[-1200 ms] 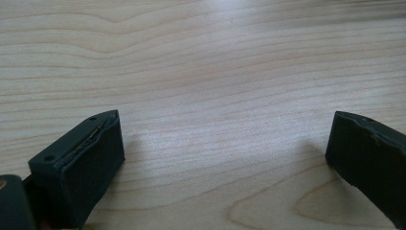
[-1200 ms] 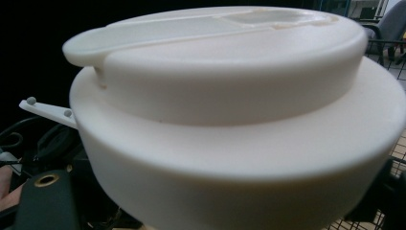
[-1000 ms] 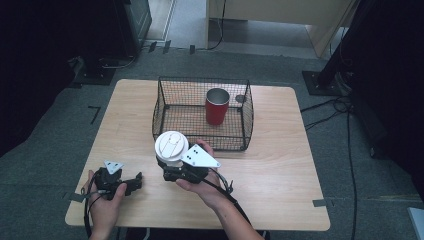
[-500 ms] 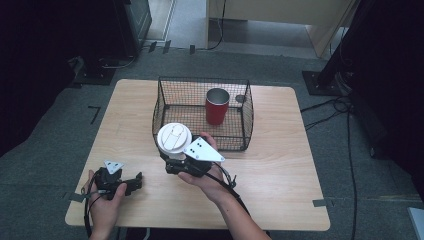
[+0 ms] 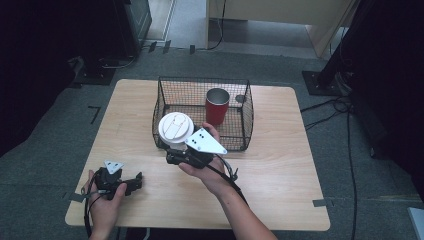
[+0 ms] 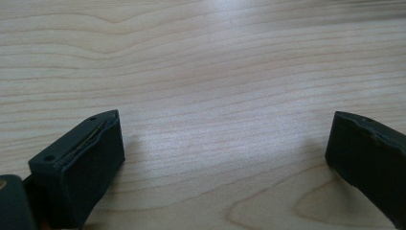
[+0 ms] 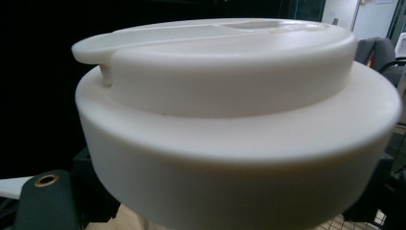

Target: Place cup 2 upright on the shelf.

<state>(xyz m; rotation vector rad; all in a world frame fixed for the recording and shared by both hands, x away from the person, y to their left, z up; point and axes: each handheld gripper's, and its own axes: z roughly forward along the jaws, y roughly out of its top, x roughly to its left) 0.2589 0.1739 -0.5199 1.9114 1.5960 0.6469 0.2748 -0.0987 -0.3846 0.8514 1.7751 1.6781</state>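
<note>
A light wooden table point(image 5: 280, 190) carries a black wire basket point(image 5: 165, 90) near its far edge. Inside the basket, toward its right side, a red cup point(image 5: 217, 111) stands upright, open end up. At the basket's near-left corner the right gripper point(image 5: 176, 150), held in the person's right hand point(image 5: 210, 170), carries a white lidded cup point(image 5: 175, 130) raised above the tabletop and overlapping the basket's front rim as seen from the high view; in the right gripper view the white lid point(image 7: 230, 96) sits directly before the camera, with the black jaws closed against the cup's sides below it. Well apart, near the table's front-left corner, the left gripper point(image 5: 135, 181) rests low over the wood in the left hand point(image 5: 102, 202); the left gripper view shows its jaws spread wide with bare wood grain between them.
</note>
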